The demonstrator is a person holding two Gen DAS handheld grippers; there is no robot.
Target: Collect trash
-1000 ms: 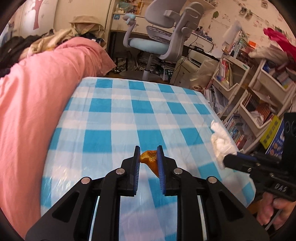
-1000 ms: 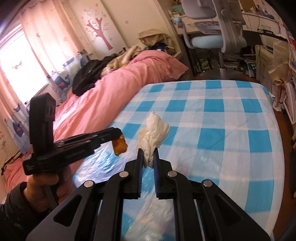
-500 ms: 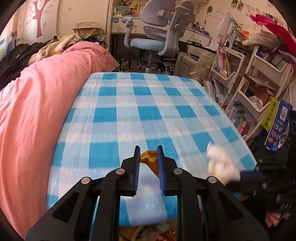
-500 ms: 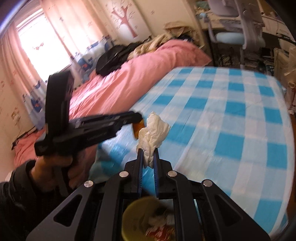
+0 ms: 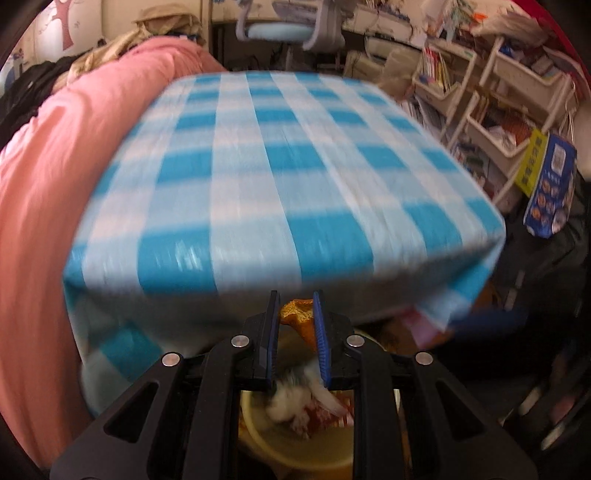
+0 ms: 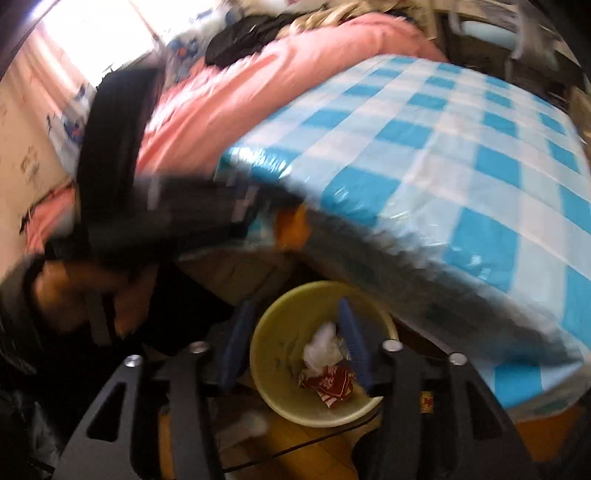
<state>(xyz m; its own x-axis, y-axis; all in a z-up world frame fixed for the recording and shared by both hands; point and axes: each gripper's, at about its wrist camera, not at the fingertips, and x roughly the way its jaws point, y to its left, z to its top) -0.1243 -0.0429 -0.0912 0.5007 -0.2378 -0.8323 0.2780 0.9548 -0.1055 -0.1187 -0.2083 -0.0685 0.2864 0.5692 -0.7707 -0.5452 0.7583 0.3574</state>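
A yellow waste bin (image 6: 275, 332) stands on the floor just off the near edge of the blue-checked table (image 6: 461, 155). My right gripper (image 6: 295, 325) hangs over the bin and its jaws are opening, with nothing pressed between them. The white crumpled tissue (image 6: 320, 345) lies loose in the bin beside a red and white wrapper (image 6: 327, 382). My left gripper (image 5: 295, 314) is shut on an orange peel (image 5: 297, 317) above the same bin (image 5: 295, 446). In the right wrist view the left gripper (image 6: 284, 206) appears blurred at the table's edge with the peel (image 6: 291, 225).
A pink quilt (image 5: 48, 184) lies along the table's left side. Shelves of books (image 5: 491, 110) and a blue box (image 5: 550, 192) stand to the right. An office chair (image 5: 291, 26) stands behind the table. A person's hand (image 6: 85, 291) grips the left gripper's handle. The floor (image 6: 303, 454) is wooden.
Both grippers moved back off the table's near edge and down over the bin. The right gripper's jaws parted and the tissue dropped into the bin. The left still holds the peel.
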